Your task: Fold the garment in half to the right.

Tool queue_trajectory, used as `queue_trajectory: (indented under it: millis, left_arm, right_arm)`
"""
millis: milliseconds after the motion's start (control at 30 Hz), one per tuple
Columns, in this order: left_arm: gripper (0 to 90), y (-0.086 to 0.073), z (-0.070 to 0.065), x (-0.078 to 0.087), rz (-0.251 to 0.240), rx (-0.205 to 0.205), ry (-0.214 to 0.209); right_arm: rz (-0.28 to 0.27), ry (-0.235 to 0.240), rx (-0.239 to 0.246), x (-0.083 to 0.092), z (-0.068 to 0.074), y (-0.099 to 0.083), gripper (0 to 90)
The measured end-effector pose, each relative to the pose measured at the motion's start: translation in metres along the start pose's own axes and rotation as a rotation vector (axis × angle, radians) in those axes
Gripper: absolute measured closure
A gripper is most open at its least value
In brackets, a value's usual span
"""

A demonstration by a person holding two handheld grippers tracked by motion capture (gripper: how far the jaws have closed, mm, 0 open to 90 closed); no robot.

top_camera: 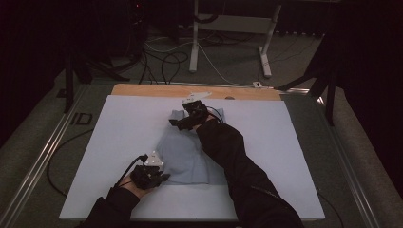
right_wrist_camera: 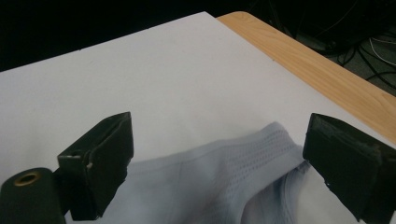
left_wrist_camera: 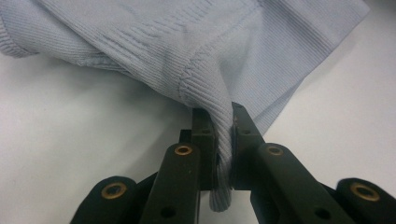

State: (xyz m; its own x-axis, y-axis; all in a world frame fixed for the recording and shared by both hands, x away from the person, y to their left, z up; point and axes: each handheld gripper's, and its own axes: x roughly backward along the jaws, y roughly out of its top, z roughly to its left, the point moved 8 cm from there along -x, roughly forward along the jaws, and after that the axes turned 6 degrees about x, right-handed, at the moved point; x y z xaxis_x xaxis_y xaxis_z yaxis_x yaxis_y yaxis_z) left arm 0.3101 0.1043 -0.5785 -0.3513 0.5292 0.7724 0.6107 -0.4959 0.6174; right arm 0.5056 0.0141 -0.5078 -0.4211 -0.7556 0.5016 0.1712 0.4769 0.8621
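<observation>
A light blue knitted garment (top_camera: 185, 159) lies crumpled on the white sheet (top_camera: 119, 137) in the middle of the table. My left gripper (top_camera: 160, 178) sits at the garment's near left corner. In the left gripper view its jaws (left_wrist_camera: 223, 128) are shut on a ribbed hem of the garment (left_wrist_camera: 187, 42), which bunches up between the pads. My right gripper (top_camera: 183, 122) is at the garment's far end. There its jaws (right_wrist_camera: 217, 140) stand wide open, with a corner of the garment (right_wrist_camera: 229, 182) lying on the sheet between them, untouched.
The wooden table edge (top_camera: 142, 90) shows beyond the white sheet, also in the right gripper view (right_wrist_camera: 322, 70). Cables (top_camera: 166, 61) and a white desk frame (top_camera: 194, 42) stand on the floor behind. A dark-sleeved forearm (top_camera: 237, 161) crosses the garment's right side.
</observation>
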Motion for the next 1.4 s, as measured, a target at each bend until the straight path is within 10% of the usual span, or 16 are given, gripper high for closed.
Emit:
queue_trajectory:
  millis: [667,1400]
  left_arm:
    - [85.7,0.003,0.000,0.005,-0.030,0.007,-0.006]
    - [85.7,0.003,0.001,0.005,-0.033,0.011,-0.010]
  right_arm:
    - [0.072,-0.036,-0.069,-0.038,-0.024,0.007,9.5]
    - [0.323,-0.143,-0.122,-0.089,-0.041,-0.023,37.3]
